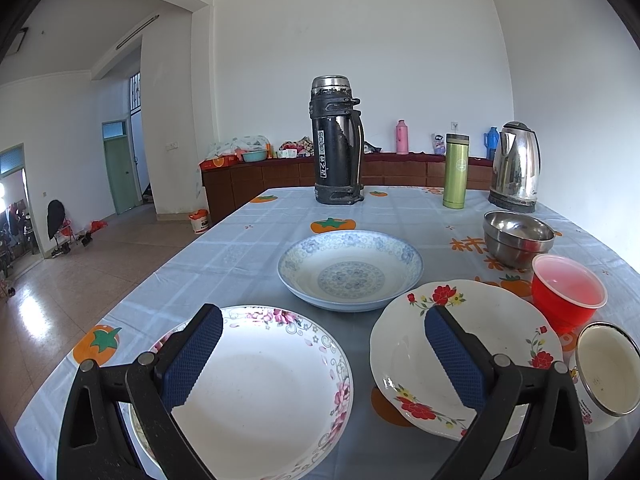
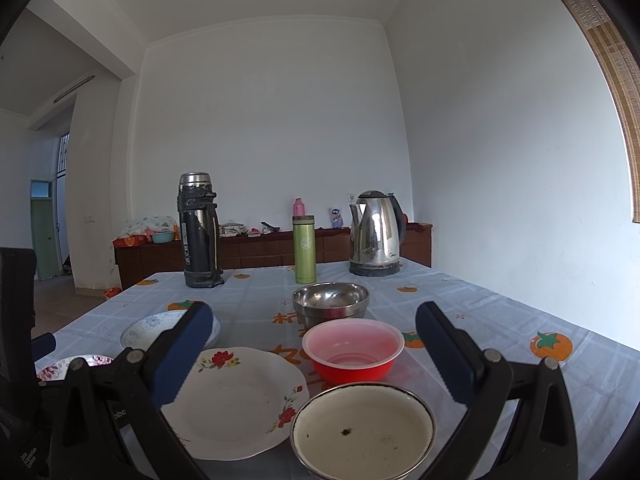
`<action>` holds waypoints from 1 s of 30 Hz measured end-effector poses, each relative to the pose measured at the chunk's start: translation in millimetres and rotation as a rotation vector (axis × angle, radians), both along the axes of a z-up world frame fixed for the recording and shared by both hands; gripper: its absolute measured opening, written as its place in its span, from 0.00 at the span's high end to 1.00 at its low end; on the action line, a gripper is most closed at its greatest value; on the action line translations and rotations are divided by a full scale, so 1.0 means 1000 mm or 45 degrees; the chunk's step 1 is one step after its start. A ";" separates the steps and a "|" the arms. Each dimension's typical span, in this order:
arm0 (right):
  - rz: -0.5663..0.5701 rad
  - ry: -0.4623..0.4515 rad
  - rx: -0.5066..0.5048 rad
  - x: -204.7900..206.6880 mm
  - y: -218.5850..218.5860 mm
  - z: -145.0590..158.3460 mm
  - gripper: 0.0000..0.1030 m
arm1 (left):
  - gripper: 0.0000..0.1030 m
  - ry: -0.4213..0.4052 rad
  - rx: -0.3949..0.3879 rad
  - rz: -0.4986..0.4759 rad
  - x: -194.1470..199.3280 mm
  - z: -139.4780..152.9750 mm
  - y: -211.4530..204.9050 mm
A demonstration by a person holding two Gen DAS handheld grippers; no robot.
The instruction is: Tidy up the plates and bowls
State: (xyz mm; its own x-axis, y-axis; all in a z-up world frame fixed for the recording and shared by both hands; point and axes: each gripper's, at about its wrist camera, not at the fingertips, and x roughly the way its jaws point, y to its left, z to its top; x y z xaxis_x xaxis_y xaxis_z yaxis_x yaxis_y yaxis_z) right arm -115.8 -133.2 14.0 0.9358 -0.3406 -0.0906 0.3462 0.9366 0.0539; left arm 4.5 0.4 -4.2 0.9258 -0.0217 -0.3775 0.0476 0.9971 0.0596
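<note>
My left gripper [image 1: 324, 354] is open and empty, hovering over a white plate with pink flowers [image 1: 264, 392] and a white plate with red flowers [image 1: 404, 360]. A blue-patterned plate [image 1: 350, 270] lies beyond them. My right gripper [image 2: 314, 354] is open and empty above a white enamel bowl [image 2: 362, 430], with a red plastic bowl [image 2: 352, 350] and stacked steel bowls [image 2: 330, 300] behind it. The red-flower plate [image 2: 240, 400] lies to its left. The red bowl [image 1: 568, 290], steel bowls [image 1: 518, 238] and enamel bowl [image 1: 604, 372] also show in the left wrist view.
A black thermos [image 1: 336, 140], a green flask [image 1: 455, 170] and a steel kettle [image 1: 516, 166] stand at the far end of the table [image 1: 240, 248]. The table's left edge drops to a tiled floor [image 1: 100, 256]. A sideboard [image 2: 272, 246] lines the back wall.
</note>
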 end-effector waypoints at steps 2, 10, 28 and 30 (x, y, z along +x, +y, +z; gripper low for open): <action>0.000 0.000 0.000 0.000 -0.001 0.000 0.00 | 0.01 0.000 0.000 0.001 0.000 0.000 0.000; 0.001 -0.003 0.000 0.000 -0.001 0.000 0.00 | 0.01 0.000 0.000 0.000 0.000 0.000 0.000; 0.000 -0.003 -0.004 0.000 0.001 -0.001 0.00 | 0.01 0.001 -0.001 0.000 0.000 0.001 0.000; 0.000 -0.004 -0.004 0.000 0.000 -0.001 0.00 | 0.01 0.001 -0.002 0.000 0.000 0.000 0.000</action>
State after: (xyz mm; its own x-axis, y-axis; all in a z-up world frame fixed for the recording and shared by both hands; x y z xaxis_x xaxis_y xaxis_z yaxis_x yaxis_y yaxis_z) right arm -115.6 -132.8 13.0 0.9362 -0.3406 -0.0865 0.3457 0.9369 0.0521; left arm 5.0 0.7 -3.9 0.9254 -0.0221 -0.3783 0.0474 0.9972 0.0577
